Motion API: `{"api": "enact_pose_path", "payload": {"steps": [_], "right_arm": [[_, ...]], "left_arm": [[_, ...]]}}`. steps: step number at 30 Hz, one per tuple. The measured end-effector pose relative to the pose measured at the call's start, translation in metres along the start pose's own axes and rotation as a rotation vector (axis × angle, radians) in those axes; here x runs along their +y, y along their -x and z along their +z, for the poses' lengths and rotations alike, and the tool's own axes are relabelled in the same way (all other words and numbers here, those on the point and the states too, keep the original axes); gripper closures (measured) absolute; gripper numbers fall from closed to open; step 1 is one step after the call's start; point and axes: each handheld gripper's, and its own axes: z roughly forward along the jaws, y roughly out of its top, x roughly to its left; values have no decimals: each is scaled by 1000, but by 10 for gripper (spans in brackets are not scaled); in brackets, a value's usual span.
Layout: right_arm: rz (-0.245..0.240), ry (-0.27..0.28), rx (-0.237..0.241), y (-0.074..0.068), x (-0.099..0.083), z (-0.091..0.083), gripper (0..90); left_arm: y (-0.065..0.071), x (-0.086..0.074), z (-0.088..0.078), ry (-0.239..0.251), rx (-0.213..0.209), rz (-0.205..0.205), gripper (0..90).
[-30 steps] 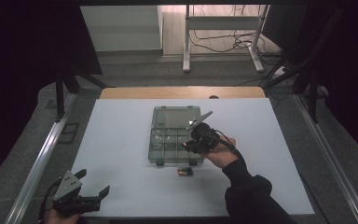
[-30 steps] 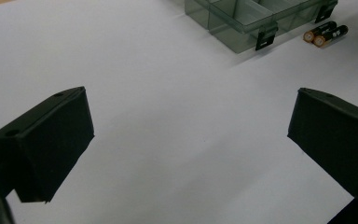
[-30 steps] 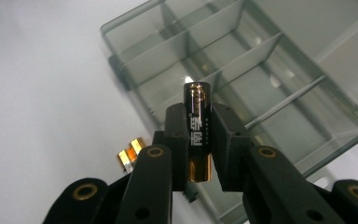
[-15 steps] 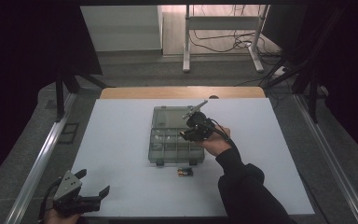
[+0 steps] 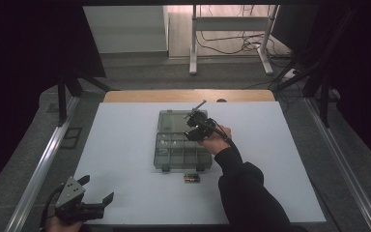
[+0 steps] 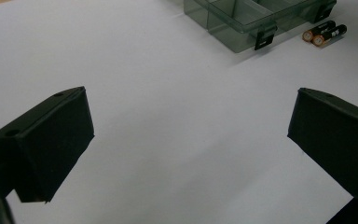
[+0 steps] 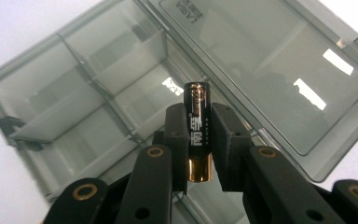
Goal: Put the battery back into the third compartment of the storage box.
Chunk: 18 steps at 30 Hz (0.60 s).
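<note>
A clear grey compartment box (image 5: pixel 181 145) lies open in the middle of the white table, its lid (image 7: pixel 279 70) folded back. My right gripper (image 7: pixel 199 135) hovers over the box's compartments (image 7: pixel 98 93), shut on a black-and-gold battery (image 7: pixel 197 126) that stands upright between its pads. In the high view that right gripper (image 5: pixel 196 126) sits above the box's far right part. Two more batteries (image 5: pixel 191 178) lie side by side on the table just in front of the box, also seen as batteries (image 6: pixel 324 33) from the left. My left gripper (image 5: pixel 89 203) rests open near the table's front left corner.
The white table top (image 5: pixel 125 154) has bare room to the left and right of the box. A metal rail (image 5: pixel 38 164) runs along the table's left side. A desk frame and cables (image 5: pixel 232 43) stand on the floor beyond the far edge.
My right gripper has moved away from the table's front edge and up over the box with the battery held in it. The left gripper has stayed in place.
</note>
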Motion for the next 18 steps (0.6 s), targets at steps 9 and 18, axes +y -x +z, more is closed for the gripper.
{"api": "enact_pose_path", "payload": {"steps": [9, 18], "right_arm": [[5, -44, -10, 1, 0, 18, 732], [-4, 75, 12, 1, -2, -7, 337]], "left_arm": [[0, 0, 0, 1, -1, 0, 4], [0, 0, 0, 0, -1, 3, 5]]}}
